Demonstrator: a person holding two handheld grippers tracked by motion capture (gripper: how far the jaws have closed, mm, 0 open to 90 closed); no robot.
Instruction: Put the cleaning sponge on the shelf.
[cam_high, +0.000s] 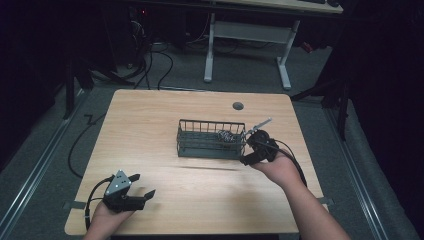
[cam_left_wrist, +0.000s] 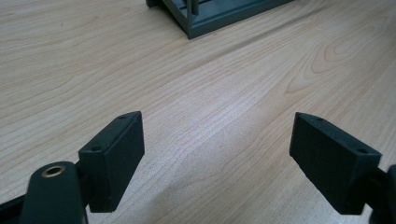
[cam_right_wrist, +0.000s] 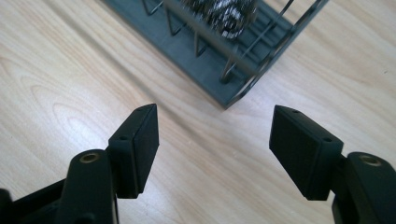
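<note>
Wire basket (cam_high: 211, 140), dark grey, sits mid-table just left of the right gripper (cam_high: 256, 152), whose jaws stand apart with nothing between them and hover at the basket's near right corner. In the right gripper view that corner (cam_right_wrist: 227, 100) lies just beyond the jaw tips, between them and slightly ahead, not touching either pad; bare wood (cam_right_wrist: 60, 84) runs free on both sides of the jaws. Inside the basket, at the end nearest this gripper, rests a shiny crumpled metal scourer (cam_right_wrist: 224, 14) (blurred, so its exact make is hard to tell), which the high view shows as a pale tangle (cam_high: 227, 136) against the wire wall.

Left gripper (cam_high: 131, 196) rests far off near the table's front left edge, jaws spread wide and empty. Its own view gives a long open stretch of tabletop (cam_left_wrist: 196, 93) ahead, with the basket's base corner (cam_left_wrist: 190, 32) at the far top. From above, the table's right edge (cam_high: 304, 150) lies near the right hand (cam_high: 280, 167).
</note>
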